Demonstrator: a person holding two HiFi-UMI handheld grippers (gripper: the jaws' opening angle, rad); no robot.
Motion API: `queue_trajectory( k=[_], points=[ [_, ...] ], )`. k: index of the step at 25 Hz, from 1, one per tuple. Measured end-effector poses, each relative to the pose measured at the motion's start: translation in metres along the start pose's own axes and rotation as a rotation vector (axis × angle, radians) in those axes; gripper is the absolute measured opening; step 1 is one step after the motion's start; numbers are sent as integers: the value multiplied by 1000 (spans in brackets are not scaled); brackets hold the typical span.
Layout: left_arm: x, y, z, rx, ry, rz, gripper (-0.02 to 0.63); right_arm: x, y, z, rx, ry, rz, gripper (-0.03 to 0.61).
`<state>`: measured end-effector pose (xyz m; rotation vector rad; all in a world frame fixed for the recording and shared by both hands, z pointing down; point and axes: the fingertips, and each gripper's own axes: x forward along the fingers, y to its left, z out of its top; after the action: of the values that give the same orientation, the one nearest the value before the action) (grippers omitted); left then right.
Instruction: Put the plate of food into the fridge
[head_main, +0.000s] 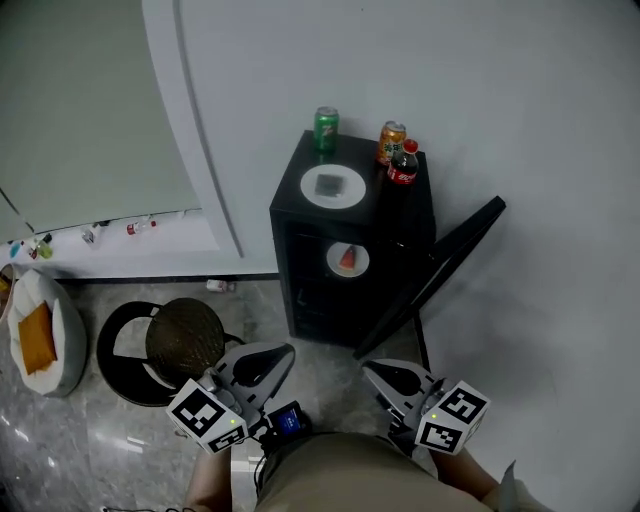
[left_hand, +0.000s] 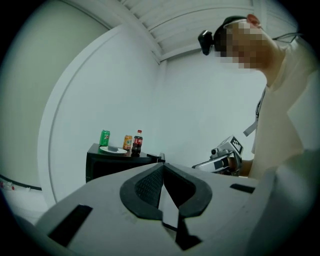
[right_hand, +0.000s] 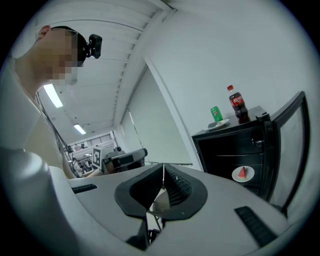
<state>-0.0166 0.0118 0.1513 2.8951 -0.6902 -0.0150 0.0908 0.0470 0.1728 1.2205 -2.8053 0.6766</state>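
Risk check: plate shelved, door open, both jaws empty

Both the left gripper (head_main: 283, 352) and the right gripper (head_main: 371, 368) are clenched on nothing, well short of the fridge (head_main: 300, 270) ahead of them. The plate of food (head_main: 347, 260), with its red wedge, sits on a shelf inside, far beyond the jaws. I judge the open door (head_main: 440, 270), ahead and to the right of my right jaws, as the hazard: a hard shove could rock the fridge and topple the cola bottle (head_main: 403, 165) or slide the second plate (head_main: 333, 186) on its top; a weak one leaves it ajar.
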Motion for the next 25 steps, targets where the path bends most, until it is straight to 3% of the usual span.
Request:
queue_trajectory(
  k=[4,15,25],
  points=[
    [6,13,4,11,-10,-51,9,7,-10,-2,22,20,-96,23],
    [-29,54,-12,-28,-12,-78,9,61,13,-13,28,61,-114,23],
    [-52,85,-12,-33,-42,14,9,96,27,-12,3,99,-48,22]
  ],
)
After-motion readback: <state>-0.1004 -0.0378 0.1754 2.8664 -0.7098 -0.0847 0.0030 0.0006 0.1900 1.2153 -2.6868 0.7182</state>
